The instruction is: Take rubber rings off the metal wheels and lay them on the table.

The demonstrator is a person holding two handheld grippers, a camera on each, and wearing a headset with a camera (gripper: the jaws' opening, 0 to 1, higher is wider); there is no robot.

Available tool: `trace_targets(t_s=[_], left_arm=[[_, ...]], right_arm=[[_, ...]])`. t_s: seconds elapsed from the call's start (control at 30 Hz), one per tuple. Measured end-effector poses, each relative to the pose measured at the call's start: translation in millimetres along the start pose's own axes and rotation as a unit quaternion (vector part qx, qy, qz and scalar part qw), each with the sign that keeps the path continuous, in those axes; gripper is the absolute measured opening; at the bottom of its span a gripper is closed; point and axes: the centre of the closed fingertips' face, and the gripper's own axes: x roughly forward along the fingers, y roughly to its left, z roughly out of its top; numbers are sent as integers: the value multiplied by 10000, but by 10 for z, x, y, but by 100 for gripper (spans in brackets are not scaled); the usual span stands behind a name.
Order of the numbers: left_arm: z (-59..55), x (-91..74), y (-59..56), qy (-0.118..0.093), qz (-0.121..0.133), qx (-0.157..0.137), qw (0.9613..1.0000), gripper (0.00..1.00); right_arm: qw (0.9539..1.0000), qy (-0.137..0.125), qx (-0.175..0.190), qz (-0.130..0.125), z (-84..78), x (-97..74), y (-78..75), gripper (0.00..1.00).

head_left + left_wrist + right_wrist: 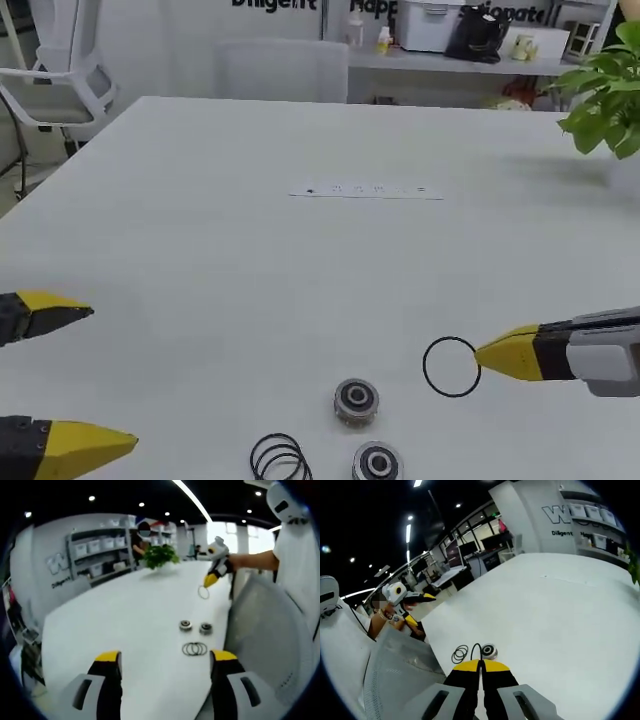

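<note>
On my head feed the right gripper (pixel 484 356) reaches in level from 3 o'clock, arm stretched low over the white table (pixel 300 270). Its yellow jaws are pressed together, pinching one black rubber ring (pixel 450 340) by its edge. The ring hangs off the tips toward 9 o'clock; I cannot tell whether it touches the tabletop. The left gripper (pixel 114 376) sits at 8 o'clock, pointing toward 3 o'clock, its jaws spread wide with nothing between them. In its own view those jaws (pixel 166 656) rise well apart over bare table. Between the two grippers, at about 6 o'clock, stands the first metal wheel (pixel 356 398), with the second metal wheel (pixel 377 462) just below it at the bottom edge. A small pile of loose rings (pixel 279 455) lies flat on the table at 9 o'clock from the second wheel, near it but apart.
</note>
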Motion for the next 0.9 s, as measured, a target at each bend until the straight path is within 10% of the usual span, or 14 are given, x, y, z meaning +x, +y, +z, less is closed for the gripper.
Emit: trace_targets(t_s=[0.43,0.9], left_arm=[[-242,-10,-144,44,96,-364,9993,73],[-318,-43,-283,-57,113,-657,9978,74]], right_arm=[[9981,138,-546,247,189,-24,339,0],[9889,647,-1169,649,147,345,594,0]])
